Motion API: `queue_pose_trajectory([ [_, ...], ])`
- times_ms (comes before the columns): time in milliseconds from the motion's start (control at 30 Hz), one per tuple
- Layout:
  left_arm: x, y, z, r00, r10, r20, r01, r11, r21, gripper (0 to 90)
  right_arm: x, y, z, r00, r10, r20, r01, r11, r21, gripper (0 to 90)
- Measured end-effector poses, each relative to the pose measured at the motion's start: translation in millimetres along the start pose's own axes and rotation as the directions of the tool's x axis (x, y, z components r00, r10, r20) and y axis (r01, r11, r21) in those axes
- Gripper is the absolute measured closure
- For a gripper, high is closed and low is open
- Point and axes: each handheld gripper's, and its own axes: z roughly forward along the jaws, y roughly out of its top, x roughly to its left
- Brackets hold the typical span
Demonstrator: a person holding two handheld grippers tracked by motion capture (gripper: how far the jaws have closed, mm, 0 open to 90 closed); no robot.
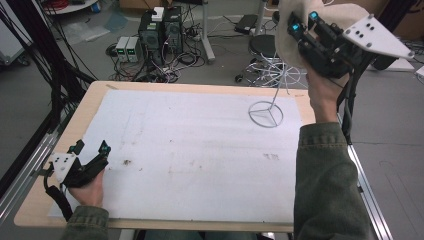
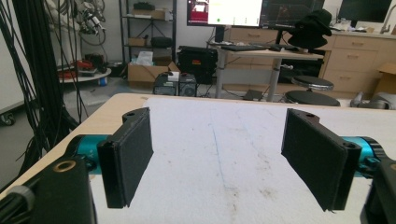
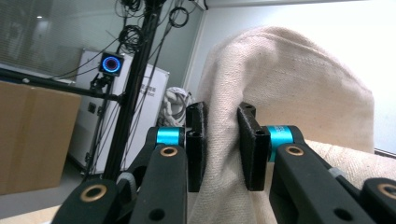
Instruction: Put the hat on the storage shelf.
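Note:
A cream cloth hat (image 1: 300, 27) sits high above the table's far right, over a thin white wire stand (image 1: 266, 114) with a ring base on the white mat. My right gripper (image 1: 301, 22) is raised there, and in the right gripper view its jaws are shut on a fold of the hat (image 3: 280, 93), pinched between the pads (image 3: 222, 144). My left gripper (image 1: 92, 148) rests low at the table's near left corner. In the left gripper view it stands open (image 2: 219, 158), with nothing between its black pads (image 2: 133, 149).
A white mat (image 1: 195, 155) covers most of the wooden table (image 1: 35, 200). Beyond the far edge are computer boxes and cables (image 1: 160, 35) on the floor and a black stool (image 1: 263, 46). Black cables (image 1: 45, 65) hang at the left.

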Motion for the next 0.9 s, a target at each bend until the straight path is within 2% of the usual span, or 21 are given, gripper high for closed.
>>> queue_pose_trajectory([
  [33, 0.0, -0.1, 0.1, 1.0, -0.001, -0.001, 0.001, 1.0, 0.0, 24.6, 7.2, -4.8, -2.1, 0.9999, -0.01, -0.012, 0.01, 1.0, 0.012, 75.1],
  [67, 0.0, -0.1, 0.1, 1.0, 0.0, -0.001, 0.0, 1.0, 0.0, 24.6, 7.2, -4.8, -2.1, 0.9999, -0.01, -0.012, 0.01, 1.0, 0.012, 75.1],
  [100, -0.1, 0.0, 0.0, 1.0, -0.001, -0.001, 0.001, 1.0, -0.001, 24.6, 16.2, -10.6, -3.8, 0.9995, -0.029, -0.016, 0.029, 0.999, 0.03, 74.7],
  [133, -0.1, 0.1, -0.2, 1.0, 0.0, -0.002, 0.0, 1.0, 0.0, 24.6, 16.2, -10.6, -3.8, 0.9995, -0.029, -0.016, 0.029, 0.999, 0.03, 74.7],
  [167, -0.1, 0.1, -0.2, 1.0, 0.0, -0.003, 0.0, 1.0, -0.001, 24.4, 22.8, -15.9, -6.4, 0.9993, -0.026, -0.027, 0.027, 0.998, 0.054, 73.8],
  [300, -0.7, 0.1, -0.1, 1.0, -0.003, -0.001, 0.003, 1.0, -0.002, 24.2, 31.7, -24.1, -10.0, 0.9993, -0.03, -0.023, 0.031, 0.998, 0.058, 73.6],
  [400, -1.4, -0.1, 0.5, 1.0, -0.006, -0.001, 0.006, 1.0, -0.006, 24.2, 35.9, -32.8, -11.4, 0.9997, -0.011, -0.023, 0.013, 0.997, 0.078, 73.6],
  [500, -1.7, -0.1, 0.5, 1.0, -0.006, 0.0, 0.006, 1.0, -0.006, 24.3, 36.9, -43.1, -14.4, 0.9989, 0.041, -0.022, -0.039, 0.994, 0.105, 73.5],
  [533, -1.7, 0.0, 0.5, 1.0, -0.006, 0.0, 0.006, 1.0, -0.006, 24.3, 36.9, -43.1, -14.4, 0.9989, 0.041, -0.022, -0.039, 0.994, 0.105, 73.5],
  [700, -2.5, 0.1, 0.6, 1.0, -0.003, 0.004, 0.003, 1.0, -0.003, 24.3, 34.1, -56.5, -19.8, 0.9919, 0.124, -0.03, -0.118, 0.981, 0.153, 73.2],
  [800, -3.4, -0.1, 1.2, 1.0, -0.005, 0.005, 0.005, 1.0, -0.006, 24.3, 33.1, -61.3, -20.0, 0.9903, 0.134, -0.036, -0.127, 0.979, 0.158, 73.0],
  [900, -4.1, -0.2, 1.7, 1.0, -0.003, 0.006, 0.003, 1.0, -0.004, 24.3, 31.8, -70.9, -18.2, 0.986, 0.162, -0.039, -0.153, 0.973, 0.173, 72.3],
])
